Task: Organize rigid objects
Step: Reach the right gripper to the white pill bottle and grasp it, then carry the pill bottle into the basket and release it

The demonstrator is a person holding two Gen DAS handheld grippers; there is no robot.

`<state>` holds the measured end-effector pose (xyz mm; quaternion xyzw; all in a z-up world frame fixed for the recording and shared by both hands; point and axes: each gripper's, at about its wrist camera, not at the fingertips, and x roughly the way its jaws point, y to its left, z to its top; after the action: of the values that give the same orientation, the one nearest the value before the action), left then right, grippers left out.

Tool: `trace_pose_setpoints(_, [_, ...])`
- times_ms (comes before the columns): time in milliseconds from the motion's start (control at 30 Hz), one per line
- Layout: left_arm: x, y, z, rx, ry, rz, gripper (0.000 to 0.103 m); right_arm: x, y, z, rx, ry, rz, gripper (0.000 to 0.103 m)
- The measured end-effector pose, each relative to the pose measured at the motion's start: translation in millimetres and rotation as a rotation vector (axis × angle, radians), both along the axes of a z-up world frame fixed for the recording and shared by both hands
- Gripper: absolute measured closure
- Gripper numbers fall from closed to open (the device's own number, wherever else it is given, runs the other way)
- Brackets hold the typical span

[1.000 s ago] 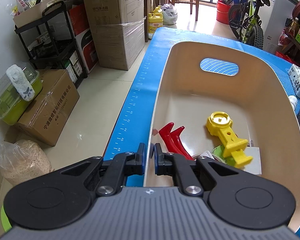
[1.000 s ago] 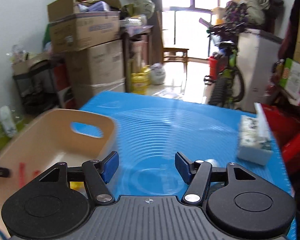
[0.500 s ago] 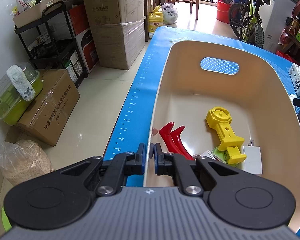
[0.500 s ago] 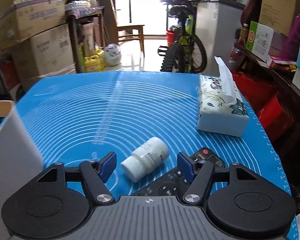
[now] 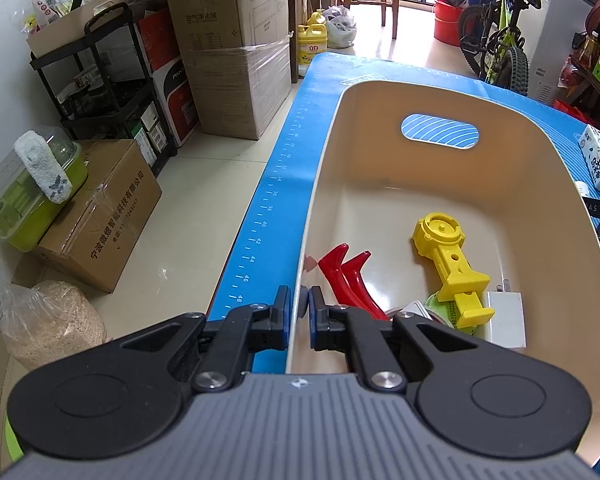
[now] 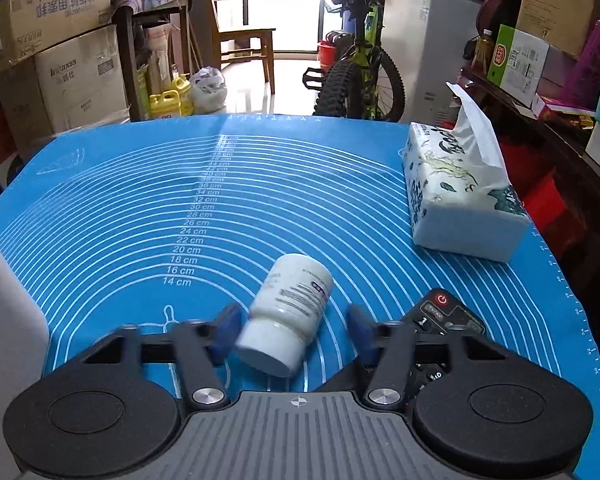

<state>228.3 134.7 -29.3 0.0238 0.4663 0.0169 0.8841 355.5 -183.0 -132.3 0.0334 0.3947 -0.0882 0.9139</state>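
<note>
Blue matting (image 6: 148,200) covers the table, with boxes and a bicycle behind. On it a white bottle (image 6: 286,316) lies on its side between the widely spread fingers of the right gripper (image 6: 294,330) — neither pad touches it. At the bottle's 3 o'clock lies a black remote (image 6: 446,322); at 1 o'clock, a tissue pack (image 6: 462,196). The left gripper (image 5: 299,316) pinches the left wall of the beige tub (image 5: 540,184) — inside lie a yellow toy (image 5: 452,264) and red pieces (image 5: 350,278).
</note>
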Motion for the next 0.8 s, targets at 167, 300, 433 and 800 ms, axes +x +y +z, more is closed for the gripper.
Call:
trace_pose_setpoints(167, [-0.2, -0.5, 0.0, -0.001, 0.0, 0.001, 0.092, -5.8, 2.5, 0.8, -0.009, -0.011, 0.018, 0.059])
trace_pose_setpoints(300, [-0.1, 0.0, 0.6, -0.001, 0.0, 0.002, 0.092, -18.0, 3.5, 11.8, 0.02, -0.054, -0.004, 0.059])
trace_pose_setpoints(433, [-0.1, -0.2, 0.4, 0.003, 0.001, 0.001, 0.092, -28.8, 18.8, 21.8, -0.035, -0.089, 0.019, 0.059])
trace_pose_setpoints(800, [-0.3, 0.0, 1.5, 0.0, 0.003, 0.006, 0.092, -59.5, 66.5, 79.1, 0.029, -0.208, 0.133, 0.059])
